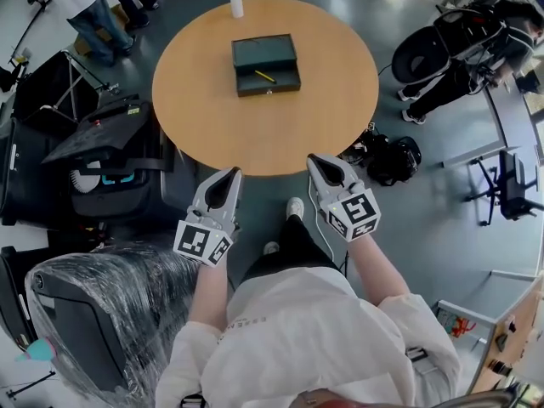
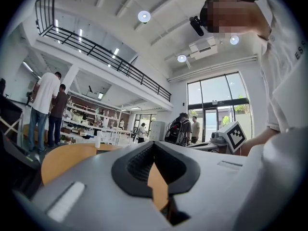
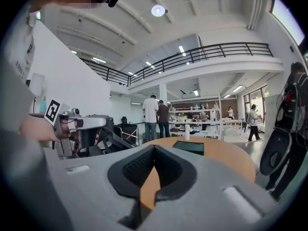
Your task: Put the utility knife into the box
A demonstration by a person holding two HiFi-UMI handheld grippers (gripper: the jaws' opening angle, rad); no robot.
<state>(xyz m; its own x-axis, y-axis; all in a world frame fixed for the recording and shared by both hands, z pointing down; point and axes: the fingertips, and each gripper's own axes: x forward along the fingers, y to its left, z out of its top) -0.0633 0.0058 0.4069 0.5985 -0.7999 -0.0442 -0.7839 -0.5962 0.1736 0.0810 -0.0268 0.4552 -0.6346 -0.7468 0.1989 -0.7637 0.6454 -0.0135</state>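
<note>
The person's white shirt fills the bottom of the head view. Both bare forearms reach forward from it, side by side, toward the near edge of the round table. The hands themselves are hidden under the marker cubes.

The left tool points roughly level, just short of the table edge. Its two jaws are together at the tips, with nothing between them. The right tool lies parallel to it and dips slightly. Its tips are over the table rim and its jaws are also pressed together and empty.

The utility knife shows as a thin yellow sliver inside the open dark green box. The box sits past the middle of the table, well apart from both tools and roughly straight ahead between them. A white bottle stands at the far edge of the table, beyond the box.

The knife is too small to make out any detail. In the right gripper view only the box's dark top face shows, so its inside is hidden. The left gripper view catches just a slice of the table.
</note>
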